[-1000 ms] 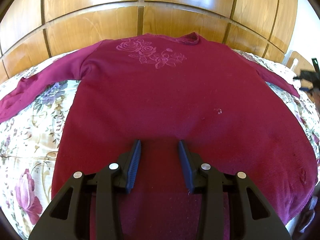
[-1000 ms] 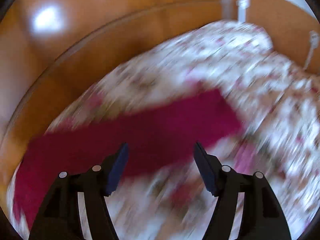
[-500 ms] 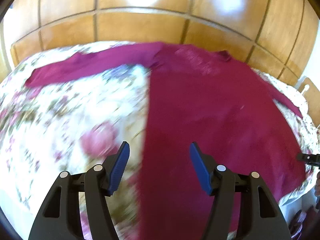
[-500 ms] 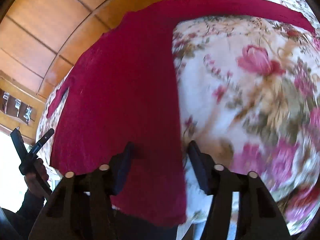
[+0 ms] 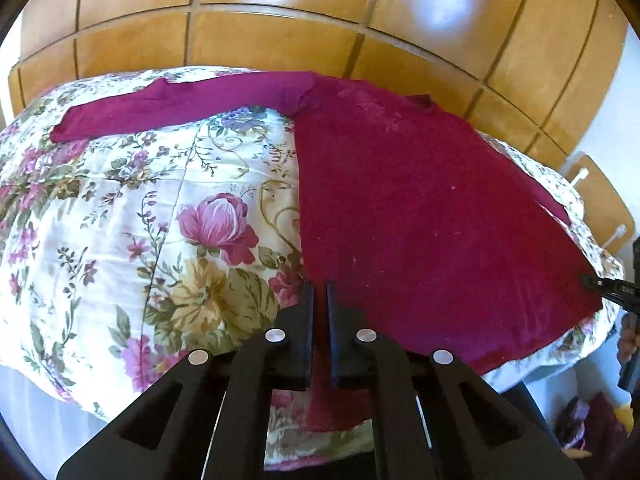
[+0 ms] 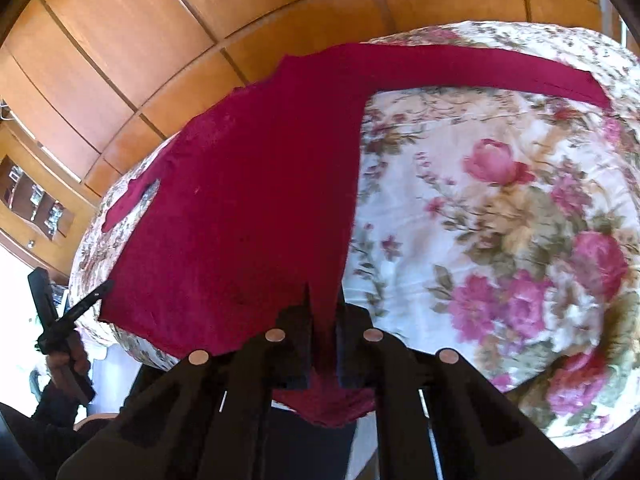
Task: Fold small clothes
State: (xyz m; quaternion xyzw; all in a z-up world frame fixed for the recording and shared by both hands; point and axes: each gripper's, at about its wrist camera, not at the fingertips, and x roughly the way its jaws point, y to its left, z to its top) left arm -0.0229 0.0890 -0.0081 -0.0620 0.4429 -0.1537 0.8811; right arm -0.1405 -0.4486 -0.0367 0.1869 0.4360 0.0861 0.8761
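Note:
A magenta long-sleeved sweater (image 5: 420,208) lies flat on a floral bedspread (image 5: 160,208), neck toward the wall and both sleeves spread out. My left gripper (image 5: 318,288) sits at the hem's left corner; its jaws are closing and pinch the hem fabric between them. At the hem's other corner my right gripper (image 6: 322,300) has its jaws closing on a fold of the sweater (image 6: 248,208), which hangs down between the fingers. Each wrist view shows the other gripper at the far hem corner: the right gripper (image 5: 588,280) and, held by a hand, the left gripper (image 6: 106,284).
A wood-panelled wall (image 5: 280,40) runs behind the bed. The bedspread (image 6: 500,220) drops off at the near edge just under both grippers. A wooden shelf unit (image 6: 32,200) stands past the left side, and a wooden piece of furniture (image 5: 600,200) at the right.
Both grippers moved apart, from over the sweater and the bedspread out to the two hem corners. Their jaws went from wide apart to pinched on the hem fabric.

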